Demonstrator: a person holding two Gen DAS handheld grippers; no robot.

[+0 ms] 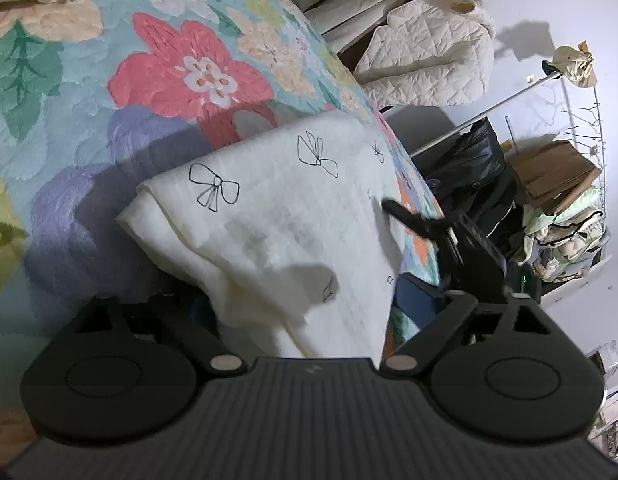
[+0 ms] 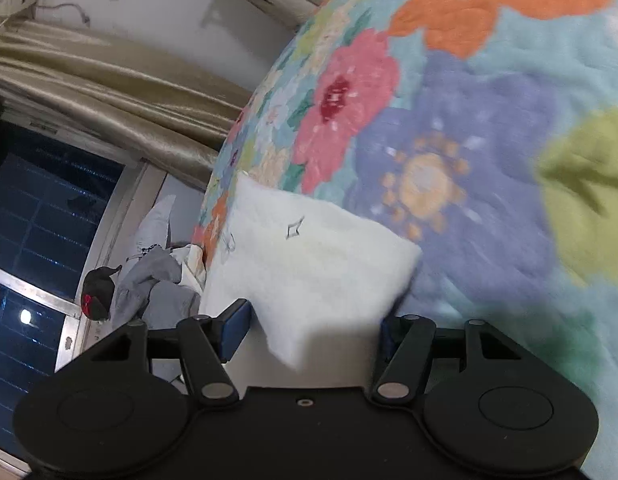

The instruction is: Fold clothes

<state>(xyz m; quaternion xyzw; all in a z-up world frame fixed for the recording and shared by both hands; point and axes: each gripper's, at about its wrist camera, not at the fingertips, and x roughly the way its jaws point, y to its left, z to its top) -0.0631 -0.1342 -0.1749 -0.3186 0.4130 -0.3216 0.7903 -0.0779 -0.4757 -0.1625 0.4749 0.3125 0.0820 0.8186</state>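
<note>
White garment (image 1: 277,220) with black bow outlines, folded, lying on floral bedspread (image 1: 109,92) near bed edge. Left tongs (image 1: 309,312) spread wide, fingertips buried under cloth toward 6 o'clock; grip itself not discernible. Right tongs (image 2: 313,324) also wide, blue pads (image 2: 237,328) at 9 and 3 o'clock flanking a hanging corner of the garment; contact unclear, right pad mostly hidden. Motion blur across bedspread in right view. Cream quilted jacket (image 1: 429,52) at 1 o'clock, half cut off. Grey clothing (image 2: 157,288) at 8 o'clock, indistinct.
</note>
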